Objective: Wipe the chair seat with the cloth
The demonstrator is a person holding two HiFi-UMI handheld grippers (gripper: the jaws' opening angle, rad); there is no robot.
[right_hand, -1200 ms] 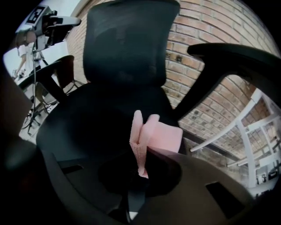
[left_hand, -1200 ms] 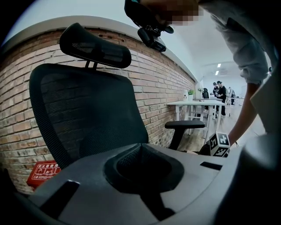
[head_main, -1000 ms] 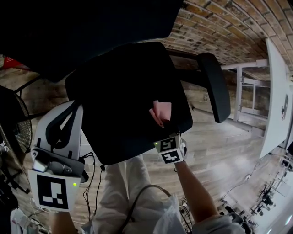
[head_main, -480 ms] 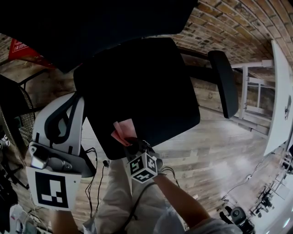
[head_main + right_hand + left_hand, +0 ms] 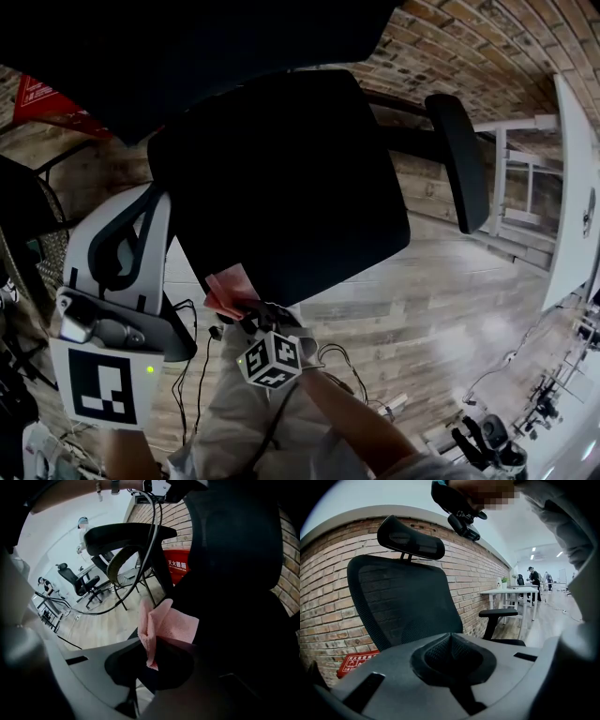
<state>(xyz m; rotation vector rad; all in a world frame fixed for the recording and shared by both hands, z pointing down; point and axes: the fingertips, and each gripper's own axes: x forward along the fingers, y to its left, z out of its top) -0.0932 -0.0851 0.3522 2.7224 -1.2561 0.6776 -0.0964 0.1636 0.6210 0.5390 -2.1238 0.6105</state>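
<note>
Two hand-held grippers show from above, over a black office chair on a wooden floor [image 5: 422,309]. The right hand-held gripper [image 5: 242,314] has its jaws closed on a folded pink cloth [image 5: 225,291], which sticks out past the tips. That cloth sits at the near left corner of the chair seat [image 5: 291,178], right on its edge. Whether it presses on the fabric or just hangs over the rim cannot be told.

From the cloth, nearly all of the seat spreads away from the person and to the right, towards the black armrest [image 5: 459,169]. Any further stroke would probably run that way, across the seat's width.

The left hand-held gripper [image 5: 117,253] hovers off the seat's left side, apart from it and from the cloth. Its jaws are together with nothing between them, and its own view looks at the mesh backrest [image 5: 403,602]. The right one is plainly the nearer and is doing the work.
</note>
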